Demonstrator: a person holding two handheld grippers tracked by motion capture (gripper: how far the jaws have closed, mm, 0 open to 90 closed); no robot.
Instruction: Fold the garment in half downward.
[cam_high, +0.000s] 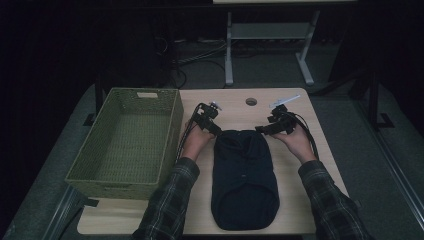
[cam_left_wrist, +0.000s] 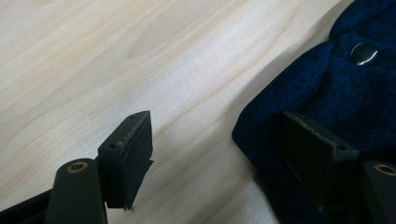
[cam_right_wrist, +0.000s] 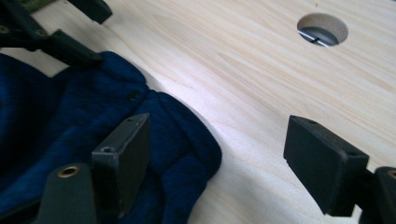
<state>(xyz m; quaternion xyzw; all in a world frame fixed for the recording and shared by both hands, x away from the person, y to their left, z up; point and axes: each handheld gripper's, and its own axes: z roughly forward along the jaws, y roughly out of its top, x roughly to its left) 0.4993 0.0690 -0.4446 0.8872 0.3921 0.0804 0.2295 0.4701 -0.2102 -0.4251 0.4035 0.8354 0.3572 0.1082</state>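
A dark navy knitted garment (cam_high: 244, 175) lies flat on the wooden table (cam_high: 320, 150), its far end towards the table's middle. My left gripper (cam_high: 218, 131) is at the garment's far left corner and my right gripper (cam_high: 260, 129) at its far right corner. In the left gripper view the left gripper (cam_left_wrist: 218, 122) stands open, one jaw over bare wood, the other over the blue fabric (cam_left_wrist: 336, 88) near a metal snap (cam_left_wrist: 364, 52). In the right gripper view the right gripper (cam_right_wrist: 215, 130) is open too, straddling the garment's rounded corner (cam_right_wrist: 187, 140). Nothing is pinched.
A green woven basket (cam_high: 122, 186) stands empty at the table's left side, close to my left forearm. A round cable hole (cam_high: 251, 101) sits near the far edge. Beyond the table are a white desk frame (cam_high: 229, 50) and floor cables.
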